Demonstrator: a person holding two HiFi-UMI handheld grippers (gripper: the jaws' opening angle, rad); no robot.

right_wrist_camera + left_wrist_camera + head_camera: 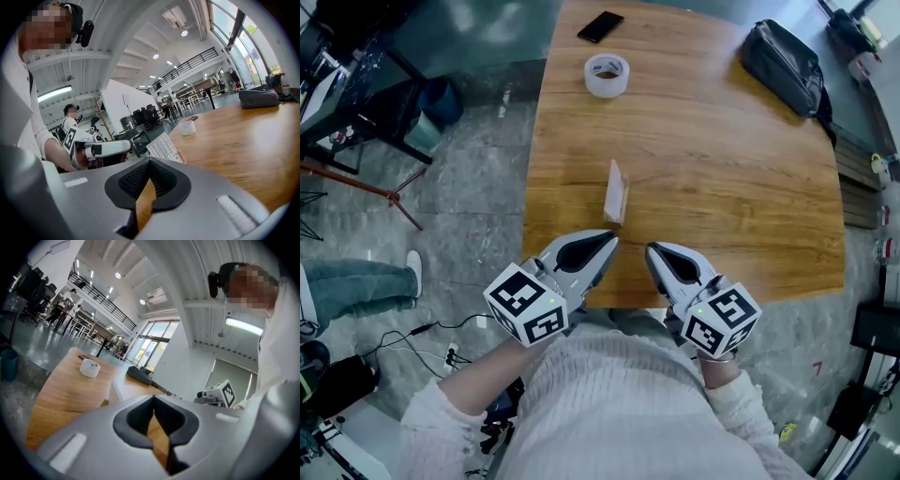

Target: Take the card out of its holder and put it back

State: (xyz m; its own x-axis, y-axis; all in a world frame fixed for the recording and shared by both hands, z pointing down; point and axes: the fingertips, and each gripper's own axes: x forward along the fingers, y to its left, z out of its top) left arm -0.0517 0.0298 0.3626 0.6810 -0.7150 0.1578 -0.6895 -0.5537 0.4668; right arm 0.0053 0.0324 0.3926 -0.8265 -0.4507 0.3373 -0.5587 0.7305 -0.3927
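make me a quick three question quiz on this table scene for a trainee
1. True or false: the card stands on the table, between the grippers and the tape roll.
2. Which lies farthest from the person? A tape roll, B phone, C card.
3. Fill in: the left gripper and the right gripper are both ____, holding nothing.
Key: 1 true; 2 B; 3 shut.

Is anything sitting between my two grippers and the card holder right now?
Nothing visible is in the way. The card holder stands on bare table just past the left gripper and right gripper, both shut and empty. The tape roll, phone and bag lie well beyond it.
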